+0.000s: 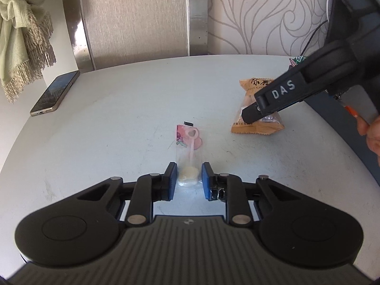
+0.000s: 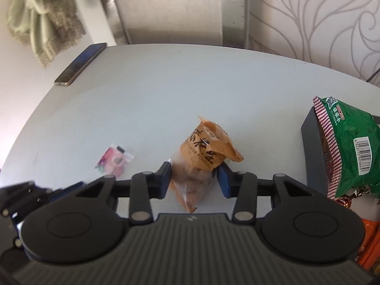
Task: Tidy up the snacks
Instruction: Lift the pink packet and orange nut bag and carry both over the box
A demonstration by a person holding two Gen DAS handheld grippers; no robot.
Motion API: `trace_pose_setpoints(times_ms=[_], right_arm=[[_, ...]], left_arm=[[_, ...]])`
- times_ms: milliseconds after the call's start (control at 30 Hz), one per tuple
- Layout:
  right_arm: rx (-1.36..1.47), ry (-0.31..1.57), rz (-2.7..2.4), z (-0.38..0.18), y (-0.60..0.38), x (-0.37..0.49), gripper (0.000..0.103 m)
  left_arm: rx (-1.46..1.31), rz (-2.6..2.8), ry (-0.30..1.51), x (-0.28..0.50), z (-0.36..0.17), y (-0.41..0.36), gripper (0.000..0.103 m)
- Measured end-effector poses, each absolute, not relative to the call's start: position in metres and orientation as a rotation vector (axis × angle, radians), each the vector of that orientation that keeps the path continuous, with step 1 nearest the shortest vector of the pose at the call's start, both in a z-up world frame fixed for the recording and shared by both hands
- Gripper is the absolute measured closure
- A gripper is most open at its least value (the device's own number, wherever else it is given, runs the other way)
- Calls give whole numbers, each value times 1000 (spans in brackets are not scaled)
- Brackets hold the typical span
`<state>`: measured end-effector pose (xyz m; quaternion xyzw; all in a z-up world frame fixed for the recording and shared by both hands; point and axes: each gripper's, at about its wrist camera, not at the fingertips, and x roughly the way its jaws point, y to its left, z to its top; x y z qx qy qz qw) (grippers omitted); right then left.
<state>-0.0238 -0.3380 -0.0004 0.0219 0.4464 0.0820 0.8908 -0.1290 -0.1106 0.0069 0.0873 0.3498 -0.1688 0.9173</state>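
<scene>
Surface: pale round table [image 1: 133,109] against patterned wallpaper, a phone [image 1: 55,93] lying near its far left edge
Left gripper [image 1: 189,178]: clenched on the near end of the clear candy wrapper [image 1: 188,152]; both blue pads are seen pressed to its sides
Candy wrapper axis: laid lengthwise straight away from the left fingers, pink printed end farthest out, the pale sweet caught between the pads
Right gripper [image 2: 193,175]: closed around the orange peanut packet [image 2: 204,156], pads touching its crumpled clear lower half
Peanut packet axis: stood tilted, printed top leaning away and to the right of the fingers
Nearer hand: each snack is already taken by the gripper on its own side
Box [image 2: 313,147]: dark, just right of the right gripper, a green bag [image 2: 349,142] resting in it
Judged next move: peanut packet is carried rightward to the box, the shorter path
</scene>
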Motion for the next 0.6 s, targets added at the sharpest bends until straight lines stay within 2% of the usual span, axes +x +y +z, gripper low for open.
trace_pose_setpoints(times_ms=[600], right_arm=[[122,886,178,31,-347,-115,59]], left_arm=[[217,-396,704,-131,8,-107,77]])
